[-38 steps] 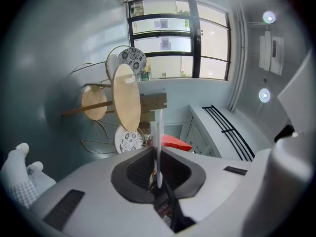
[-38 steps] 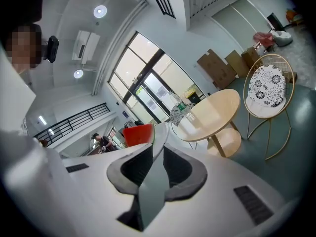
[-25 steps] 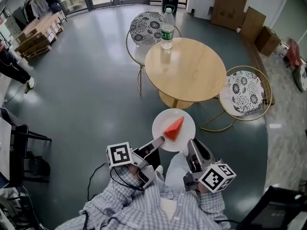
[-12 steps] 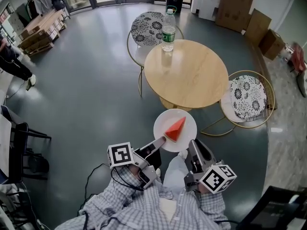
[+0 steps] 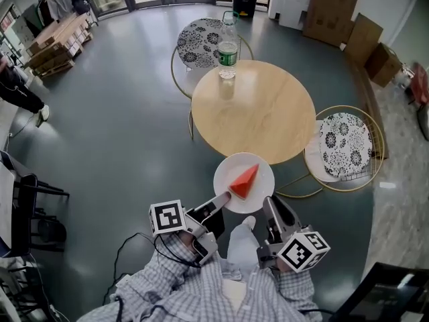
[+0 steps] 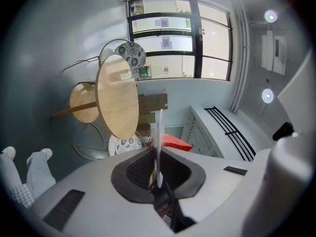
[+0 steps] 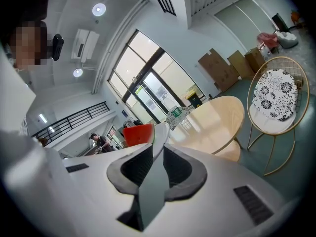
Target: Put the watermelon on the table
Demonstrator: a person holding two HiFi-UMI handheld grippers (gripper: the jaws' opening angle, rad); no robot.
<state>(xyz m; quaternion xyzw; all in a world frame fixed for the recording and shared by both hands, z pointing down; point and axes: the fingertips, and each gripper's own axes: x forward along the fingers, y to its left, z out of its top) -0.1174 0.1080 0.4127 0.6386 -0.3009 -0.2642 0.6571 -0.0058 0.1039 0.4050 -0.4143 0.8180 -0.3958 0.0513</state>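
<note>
A red wedge of watermelon (image 5: 245, 180) lies on a round white plate (image 5: 231, 170), held in the air just in front of the round wooden table (image 5: 261, 113). My left gripper (image 5: 224, 198) is shut on the plate's near-left rim and my right gripper (image 5: 268, 204) is shut on its near-right rim. In the left gripper view the plate (image 6: 160, 132) runs edge-on between the jaws of the left gripper (image 6: 158, 158), with the watermelon (image 6: 174, 142) beyond. The right gripper view has the plate's rim (image 7: 161, 135) inside the right gripper (image 7: 157, 154), the watermelon (image 7: 137, 134) behind it and the table (image 7: 217, 120) ahead.
A plastic water bottle (image 5: 228, 45) stands at the table's far edge. Two wire chairs with patterned cushions flank the table, one behind it (image 5: 201, 40) and one to its right (image 5: 345, 143). Cardboard boxes (image 5: 338, 9) lean at the back right. The floor is dark grey.
The table has drawn closer to the plate, whose far rim now nears the table's near edge. Both grippers keep the same hold on the plate.
</note>
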